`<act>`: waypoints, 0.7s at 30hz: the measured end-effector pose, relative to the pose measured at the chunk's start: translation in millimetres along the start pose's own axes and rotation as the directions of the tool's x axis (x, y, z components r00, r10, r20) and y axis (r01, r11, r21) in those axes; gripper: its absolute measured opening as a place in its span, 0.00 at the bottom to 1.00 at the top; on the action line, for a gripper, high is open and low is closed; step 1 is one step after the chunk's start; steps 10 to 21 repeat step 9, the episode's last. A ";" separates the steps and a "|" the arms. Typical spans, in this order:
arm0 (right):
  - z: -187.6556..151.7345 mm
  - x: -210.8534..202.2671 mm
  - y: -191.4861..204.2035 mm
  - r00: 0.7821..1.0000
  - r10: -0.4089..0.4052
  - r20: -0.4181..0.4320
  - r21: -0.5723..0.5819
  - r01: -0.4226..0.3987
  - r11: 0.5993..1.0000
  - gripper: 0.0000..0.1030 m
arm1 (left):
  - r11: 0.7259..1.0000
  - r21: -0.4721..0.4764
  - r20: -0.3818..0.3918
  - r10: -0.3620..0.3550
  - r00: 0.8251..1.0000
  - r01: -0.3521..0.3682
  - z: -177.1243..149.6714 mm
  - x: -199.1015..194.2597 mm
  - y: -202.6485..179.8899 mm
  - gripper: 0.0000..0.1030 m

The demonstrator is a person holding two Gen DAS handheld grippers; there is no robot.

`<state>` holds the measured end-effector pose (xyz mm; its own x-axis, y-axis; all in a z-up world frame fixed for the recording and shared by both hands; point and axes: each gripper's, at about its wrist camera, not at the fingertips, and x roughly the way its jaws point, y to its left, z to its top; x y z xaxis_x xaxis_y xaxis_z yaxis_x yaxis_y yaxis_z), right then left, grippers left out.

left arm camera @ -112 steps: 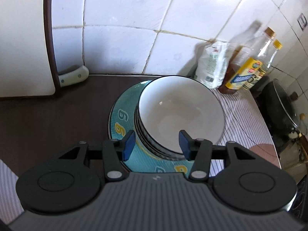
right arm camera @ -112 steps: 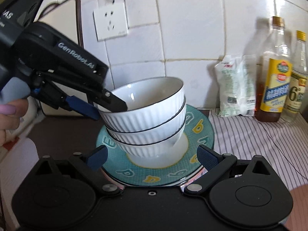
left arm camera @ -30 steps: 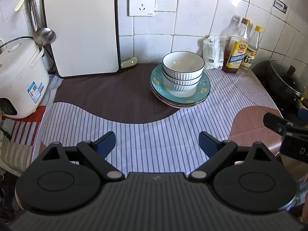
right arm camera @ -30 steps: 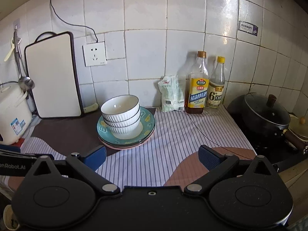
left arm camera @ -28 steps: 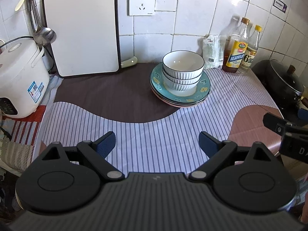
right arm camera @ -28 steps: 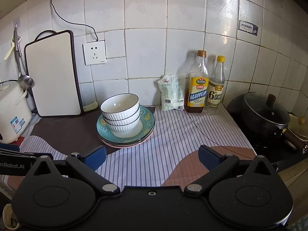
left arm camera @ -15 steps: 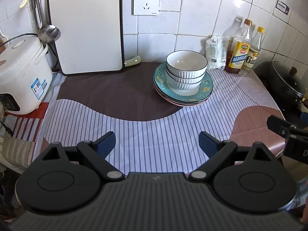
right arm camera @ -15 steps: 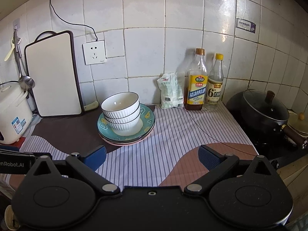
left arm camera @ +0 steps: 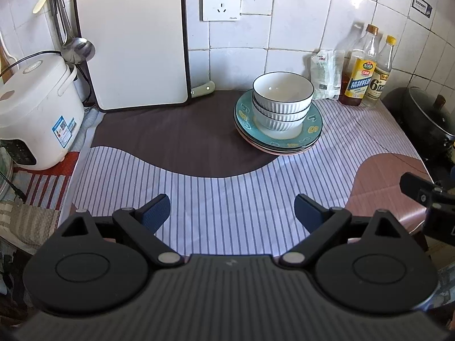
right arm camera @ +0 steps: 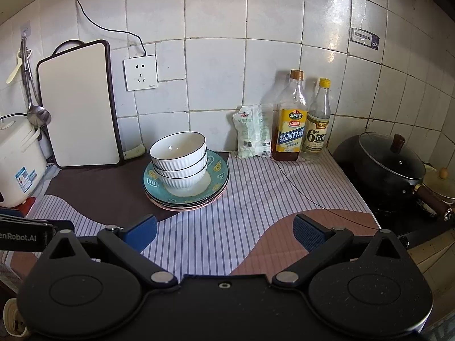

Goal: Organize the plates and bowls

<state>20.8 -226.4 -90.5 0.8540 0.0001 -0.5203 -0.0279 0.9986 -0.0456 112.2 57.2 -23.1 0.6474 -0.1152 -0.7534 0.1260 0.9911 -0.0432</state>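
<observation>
While both grippers had pulled far back from the dishes over the last few seconds, the stack itself sat unchanged near the tiled wall: three white ribbed bowls (left arm camera: 283, 96) nested on the teal plates (left arm camera: 311, 130), which rested on the striped cloth (left arm camera: 227, 193). The left gripper (left arm camera: 231, 209) had been right at the rim of the top bowl before; now it hung well short of the stack, jaws spread wide and empty. The right gripper (right arm camera: 224, 233) was likewise wide and empty (its view showed the same pile (right arm camera: 177, 147), well apart from the oil bottle (right arm camera: 290, 122) and the lidded pan (right arm camera: 389, 164)). With nothing held and no loose dish in sight, I judged the organizing to be done, or all but done, the retreat reading as a release after the last bowl was seated.
</observation>
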 end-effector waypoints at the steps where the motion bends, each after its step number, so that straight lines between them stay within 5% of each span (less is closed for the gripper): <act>1: -0.2 0.3 0.2 1.000 -0.001 -0.001 0.000 0.001 1.000 1.00 | 1.000 -0.002 -0.002 -0.001 1.000 0.001 -0.3 -0.5 0.1 0.92; 21: -0.9 0.9 -0.2 1.000 -0.002 -0.004 0.002 0.002 1.000 1.00 | 1.000 -0.004 0.005 0.012 1.000 -0.012 -1.9 -1.5 0.6 0.93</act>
